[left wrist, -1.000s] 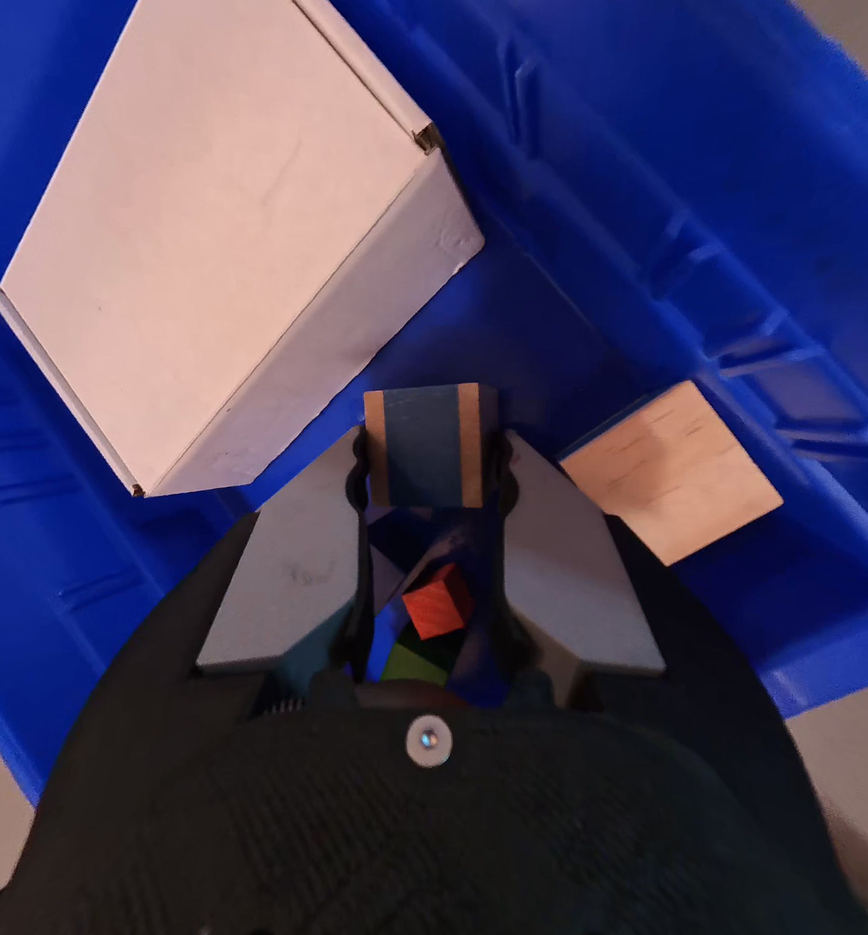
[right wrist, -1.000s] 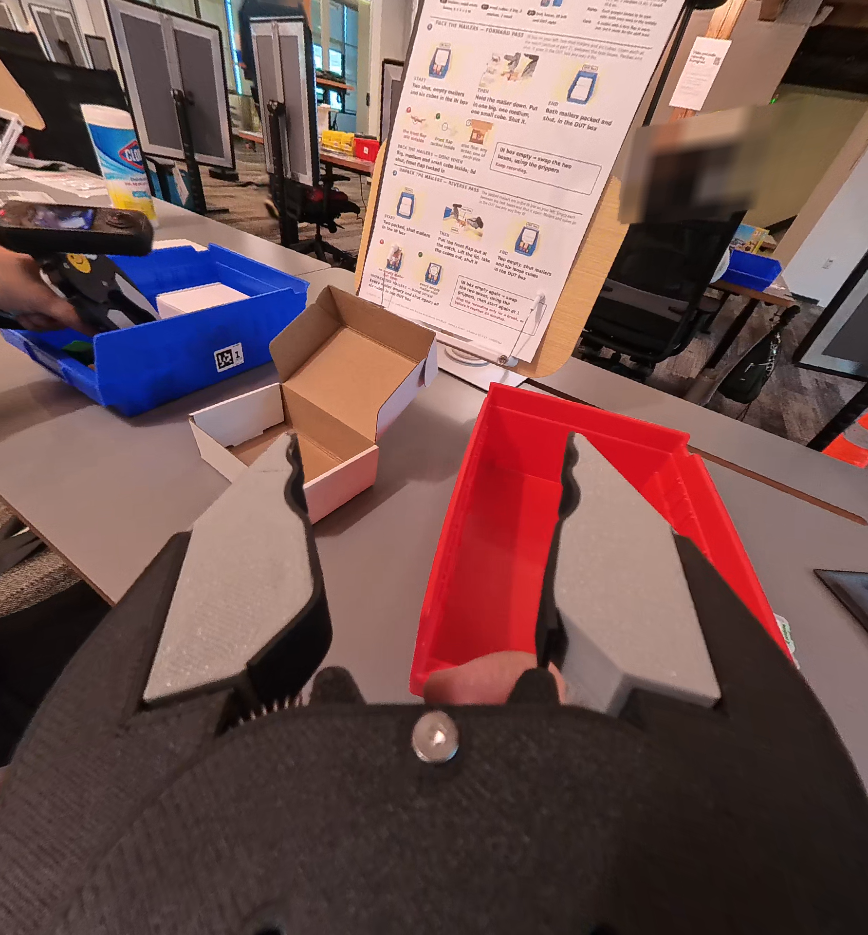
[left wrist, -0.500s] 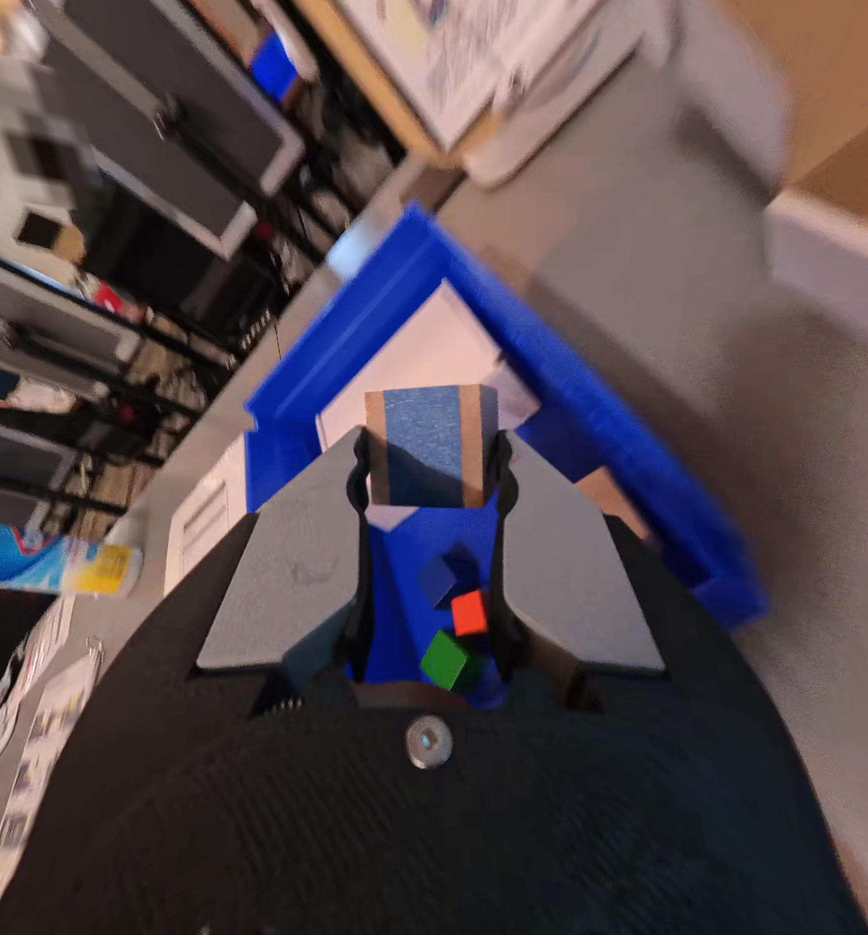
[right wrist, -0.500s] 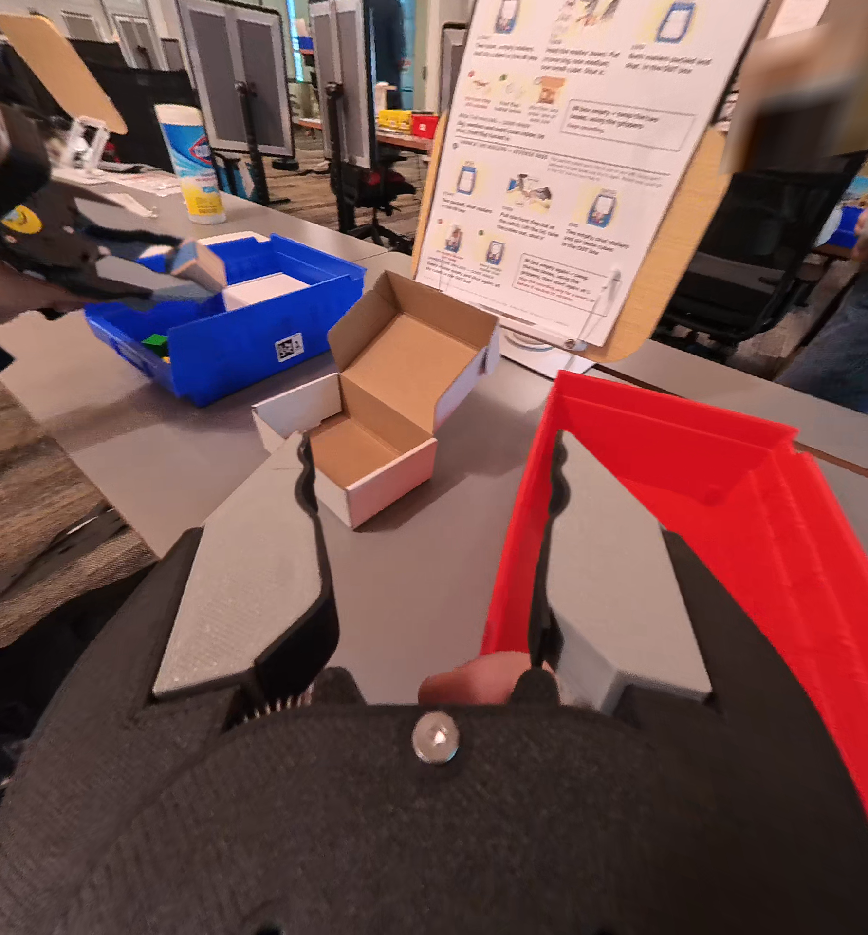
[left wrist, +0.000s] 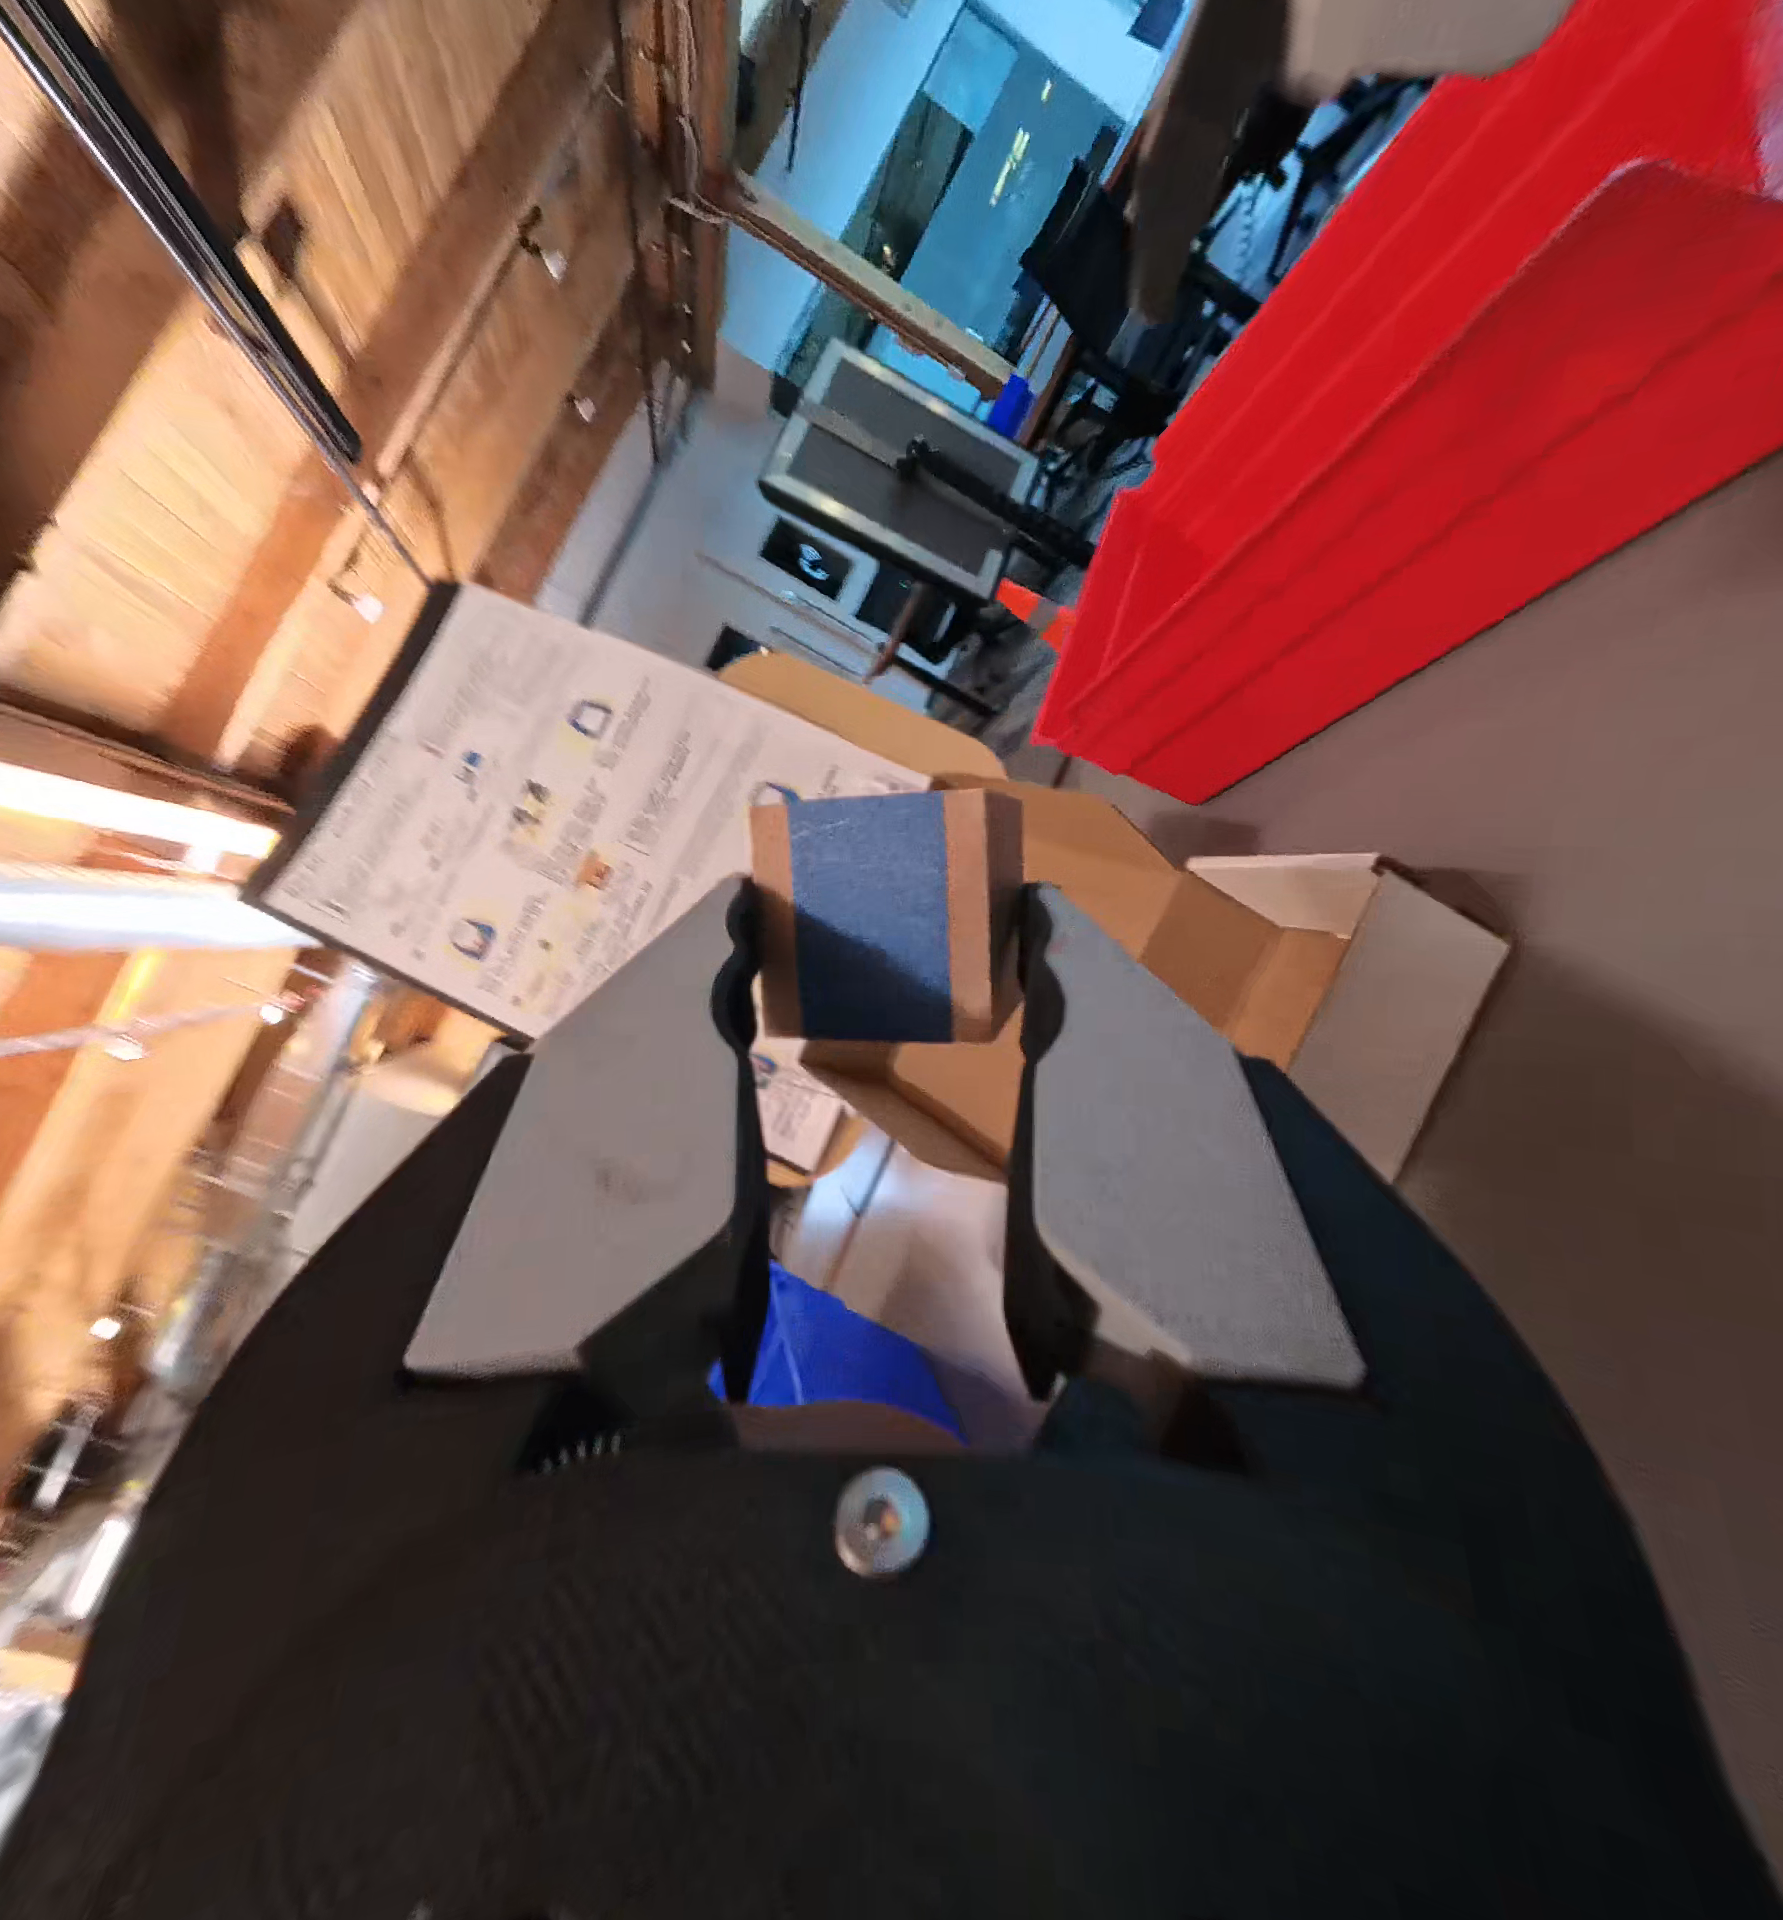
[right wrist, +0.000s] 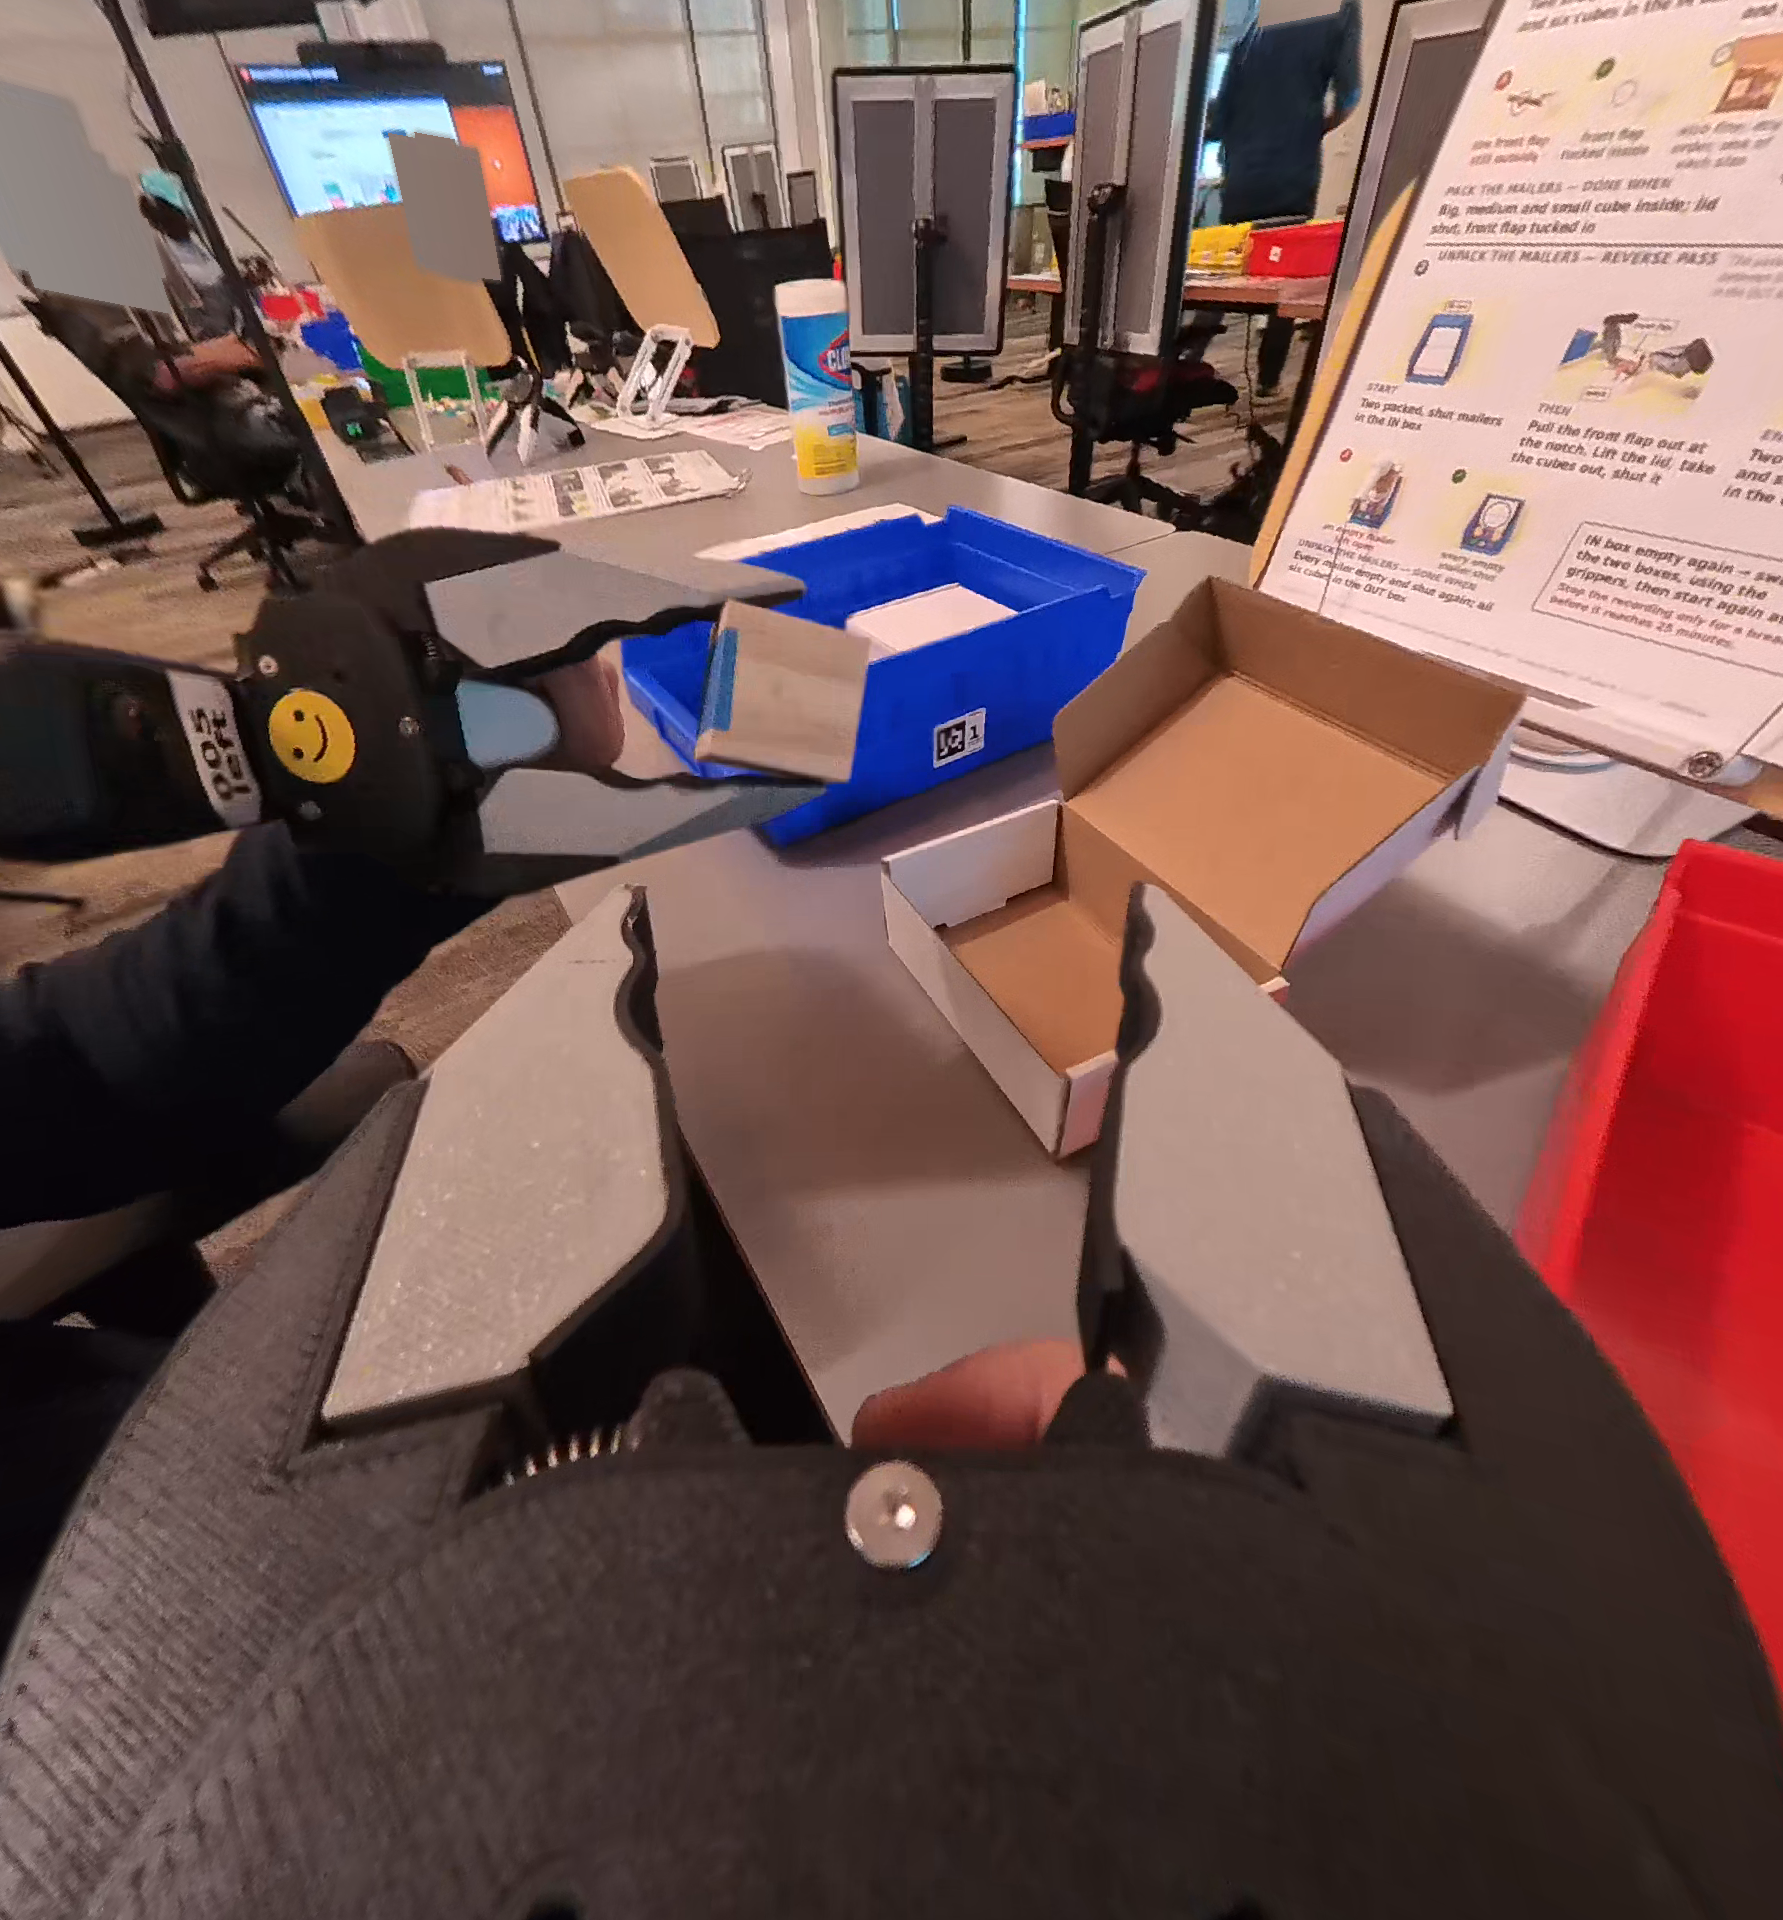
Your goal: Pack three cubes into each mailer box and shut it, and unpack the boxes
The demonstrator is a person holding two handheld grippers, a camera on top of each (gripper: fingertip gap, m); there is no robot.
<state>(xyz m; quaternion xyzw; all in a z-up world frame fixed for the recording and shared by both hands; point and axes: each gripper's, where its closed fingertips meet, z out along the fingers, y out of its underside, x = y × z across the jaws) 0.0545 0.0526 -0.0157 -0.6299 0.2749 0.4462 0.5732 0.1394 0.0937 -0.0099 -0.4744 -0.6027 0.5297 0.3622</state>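
Fingers of my left gripper point(right wrist: 731, 696) are squeezing the big cube point(right wrist: 783, 694); the open mailer box point(right wrist: 1157, 883) is sitting right of it on the worktop point(right wrist: 845, 1039). Right gripper point(right wrist: 882, 997) is hanging wide apart, empty.

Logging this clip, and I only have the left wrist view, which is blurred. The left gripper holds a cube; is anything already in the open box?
Observer: Nothing I can see. In the right wrist view, what shows of the inside of the open box is bare cardboard.
Operator: Is the cube over it?
Observer: Not yet. The cube, clamped in the left gripper, appears in front of the blue bin, left of the box.
Operator: And the right gripper?
Observer: The right gripper is open and empty, above the table near the box.
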